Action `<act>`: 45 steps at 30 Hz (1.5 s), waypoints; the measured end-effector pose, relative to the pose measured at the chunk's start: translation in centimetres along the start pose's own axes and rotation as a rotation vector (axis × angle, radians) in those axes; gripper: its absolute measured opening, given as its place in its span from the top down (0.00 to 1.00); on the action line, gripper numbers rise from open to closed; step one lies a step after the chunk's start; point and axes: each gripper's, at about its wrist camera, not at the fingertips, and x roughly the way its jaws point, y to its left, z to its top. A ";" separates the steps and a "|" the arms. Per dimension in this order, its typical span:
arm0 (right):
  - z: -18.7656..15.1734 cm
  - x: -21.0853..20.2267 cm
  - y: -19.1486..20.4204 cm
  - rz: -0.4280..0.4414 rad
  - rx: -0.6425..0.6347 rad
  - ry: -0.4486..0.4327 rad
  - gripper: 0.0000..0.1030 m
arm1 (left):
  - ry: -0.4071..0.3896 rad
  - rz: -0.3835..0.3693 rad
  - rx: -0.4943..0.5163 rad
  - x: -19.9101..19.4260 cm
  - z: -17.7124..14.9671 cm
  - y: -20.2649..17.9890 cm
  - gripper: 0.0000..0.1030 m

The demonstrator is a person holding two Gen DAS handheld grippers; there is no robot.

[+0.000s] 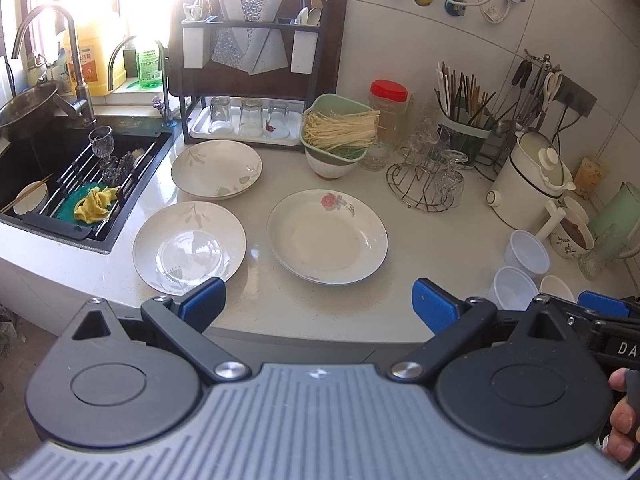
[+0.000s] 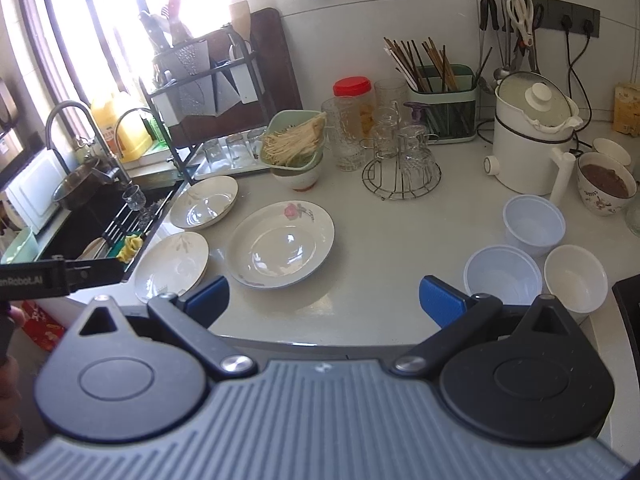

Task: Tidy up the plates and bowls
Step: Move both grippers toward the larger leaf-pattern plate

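A pale kitchen counter (image 1: 256, 312) holds 3 shallow white china plates: a rose-printed plate (image 1: 327, 237) in the middle and 2 leaf-printed plates (image 1: 189, 246) (image 1: 216, 169) to its left beside the black sink (image 1: 48, 168). 3 small white bowls (image 2: 534, 219) (image 2: 503, 274) (image 2: 576, 278) cluster at the right. The left gripper (image 1: 318, 308) hovers level at the counter's near edge, jaws spread wide and empty, nearest the plates ahead. The right gripper (image 2: 324, 302), also spread and empty, sits closer to the bowls
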 end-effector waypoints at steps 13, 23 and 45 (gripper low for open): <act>-1.6 1.4 -0.5 -0.001 0.015 -0.011 0.00 | -0.021 0.010 0.042 2.5 -1.6 0.1 0.02; -2.4 3.0 -1.4 0.077 -0.049 -0.026 0.00 | 0.019 0.029 0.033 5.1 -3.2 -0.1 0.02; -3.6 3.1 -2.0 0.183 -0.045 0.017 0.00 | 0.023 0.146 -0.082 2.8 -5.6 0.8 0.02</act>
